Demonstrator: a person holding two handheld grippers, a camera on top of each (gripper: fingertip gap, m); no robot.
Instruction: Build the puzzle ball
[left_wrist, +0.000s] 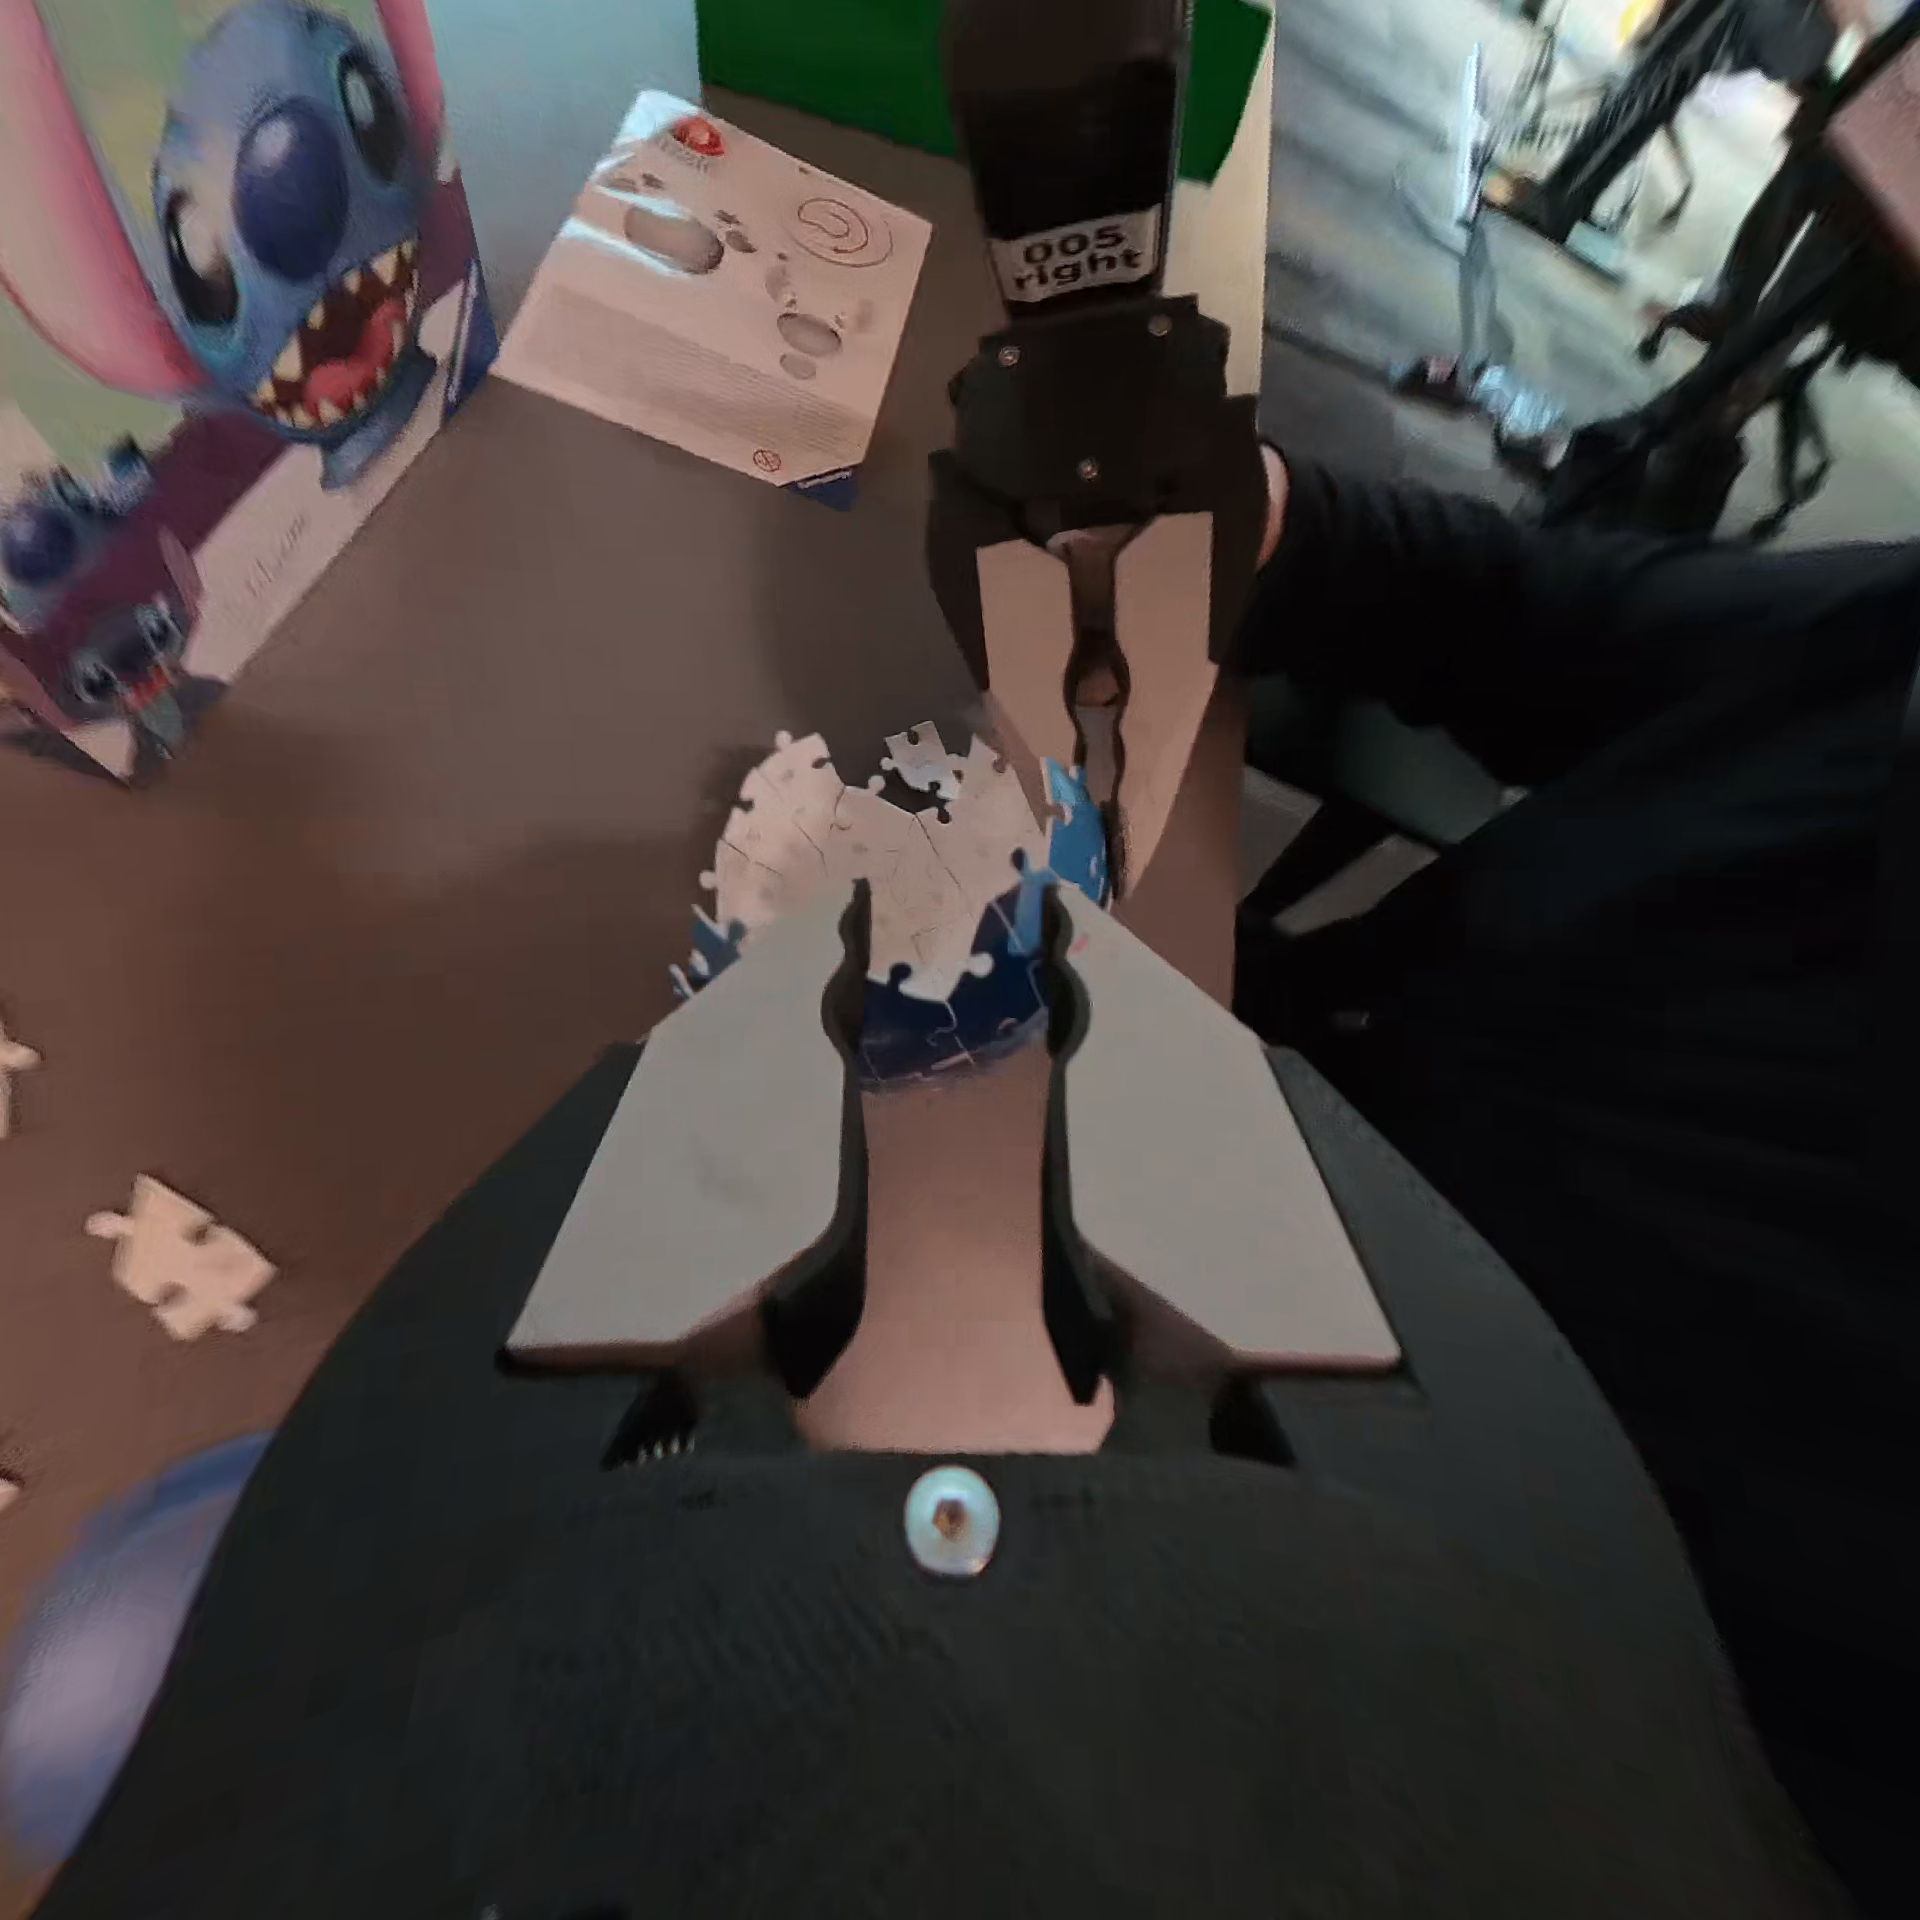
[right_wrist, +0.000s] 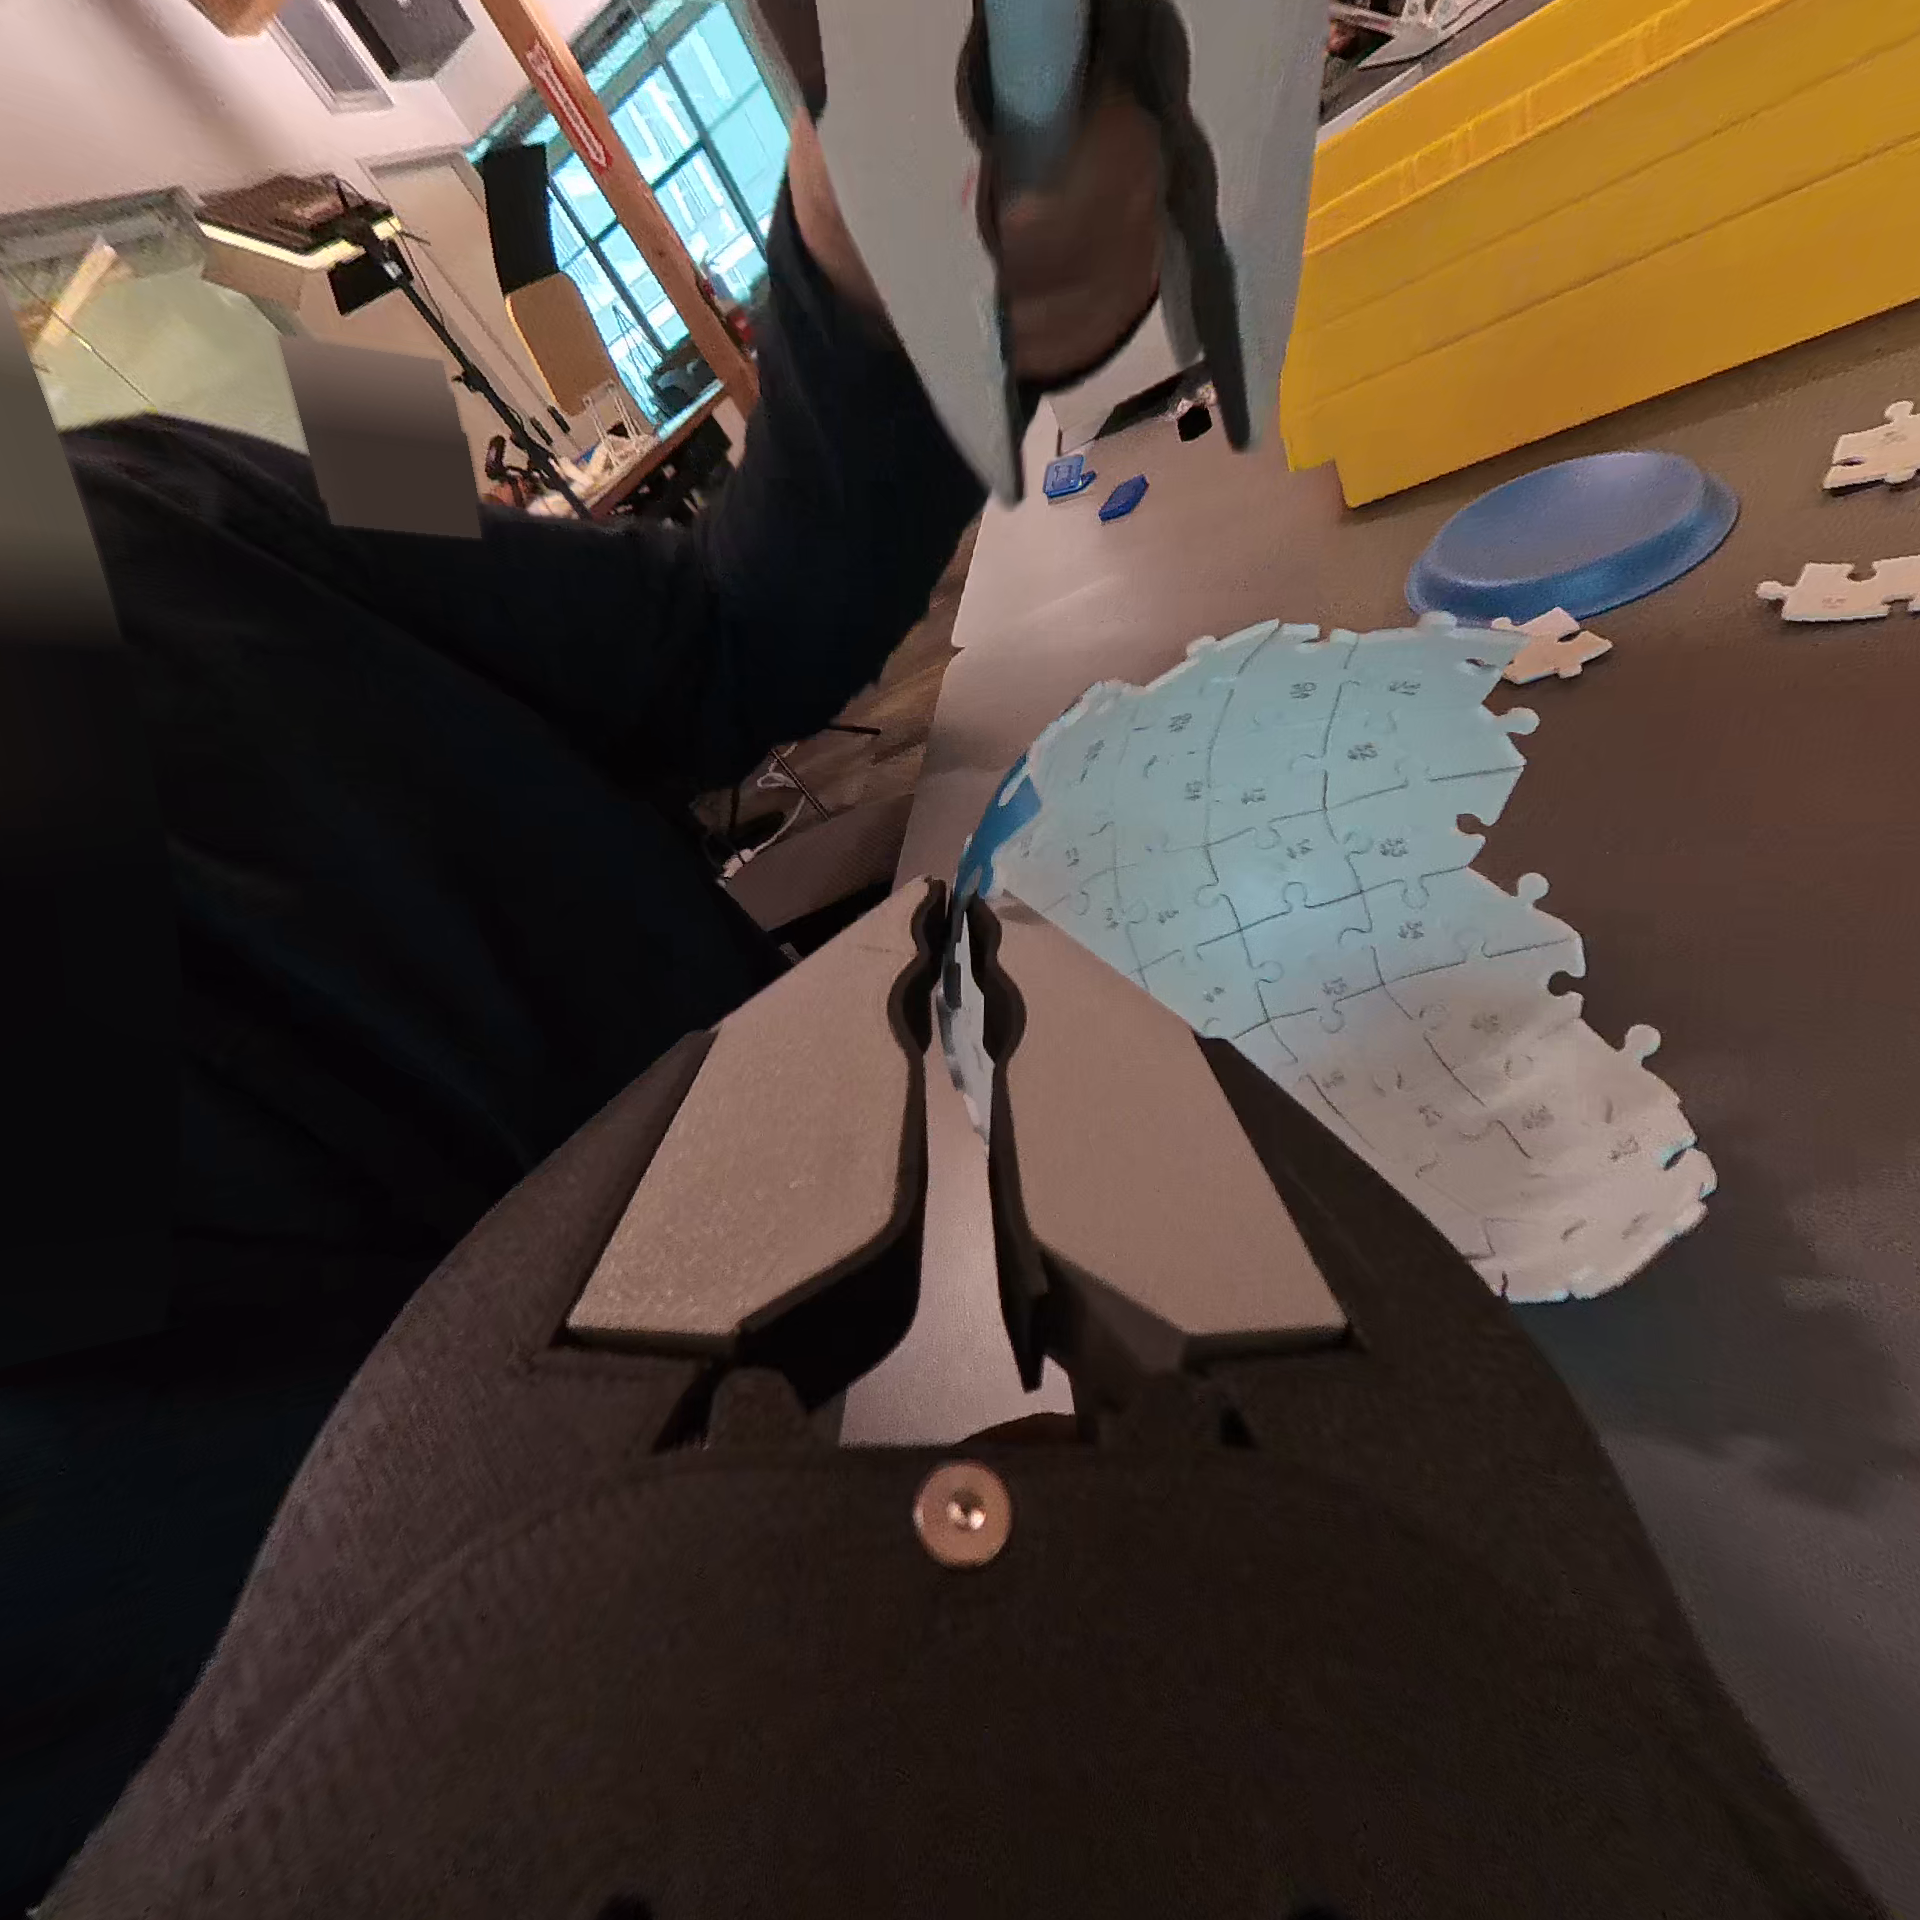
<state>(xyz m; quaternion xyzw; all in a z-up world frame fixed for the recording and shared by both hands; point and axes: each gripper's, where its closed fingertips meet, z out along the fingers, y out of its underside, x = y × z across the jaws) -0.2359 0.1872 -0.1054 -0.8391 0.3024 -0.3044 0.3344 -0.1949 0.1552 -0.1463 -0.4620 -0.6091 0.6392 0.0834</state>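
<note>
While pale inside, the curved puzzle ball shell (right_wrist: 1340, 935) is blue outside.

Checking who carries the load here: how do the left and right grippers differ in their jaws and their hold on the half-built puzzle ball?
The right gripper has its jaws nearly shut, pinching the edge of the puzzle ball shell. The left gripper has its jaws spread open; whether they touch the shell is unclear. The right comes at the shell's rim edge-on, the left at its blue outer side. Both are black with grey plates.
</note>
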